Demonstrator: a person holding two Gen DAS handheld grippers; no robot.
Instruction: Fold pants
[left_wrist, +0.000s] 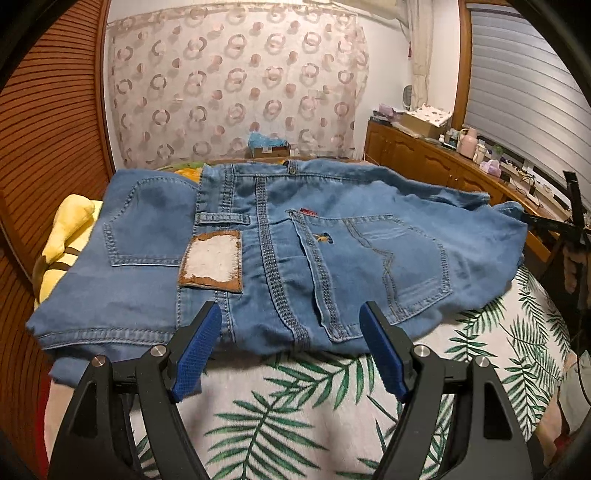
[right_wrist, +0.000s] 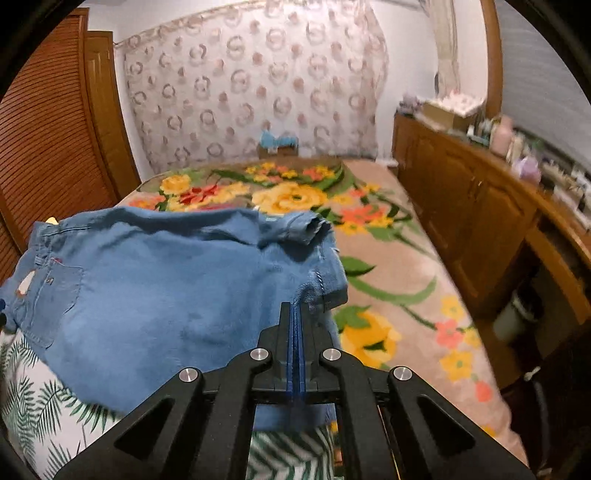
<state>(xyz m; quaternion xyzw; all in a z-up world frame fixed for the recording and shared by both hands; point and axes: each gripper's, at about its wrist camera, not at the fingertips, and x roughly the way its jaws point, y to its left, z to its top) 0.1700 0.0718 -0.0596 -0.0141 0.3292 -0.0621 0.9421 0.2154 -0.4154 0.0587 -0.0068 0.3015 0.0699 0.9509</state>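
Now folded jeans (left_wrist: 280, 251) just beyond spread left jaws; right jaws pressed together, empty, over denim edge.

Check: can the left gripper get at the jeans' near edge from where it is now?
Probably yes. The left gripper is open, its blue pads either side of the jeans' near folded edge, and nothing lies between. The right gripper is shut further along the denim, out of its path.
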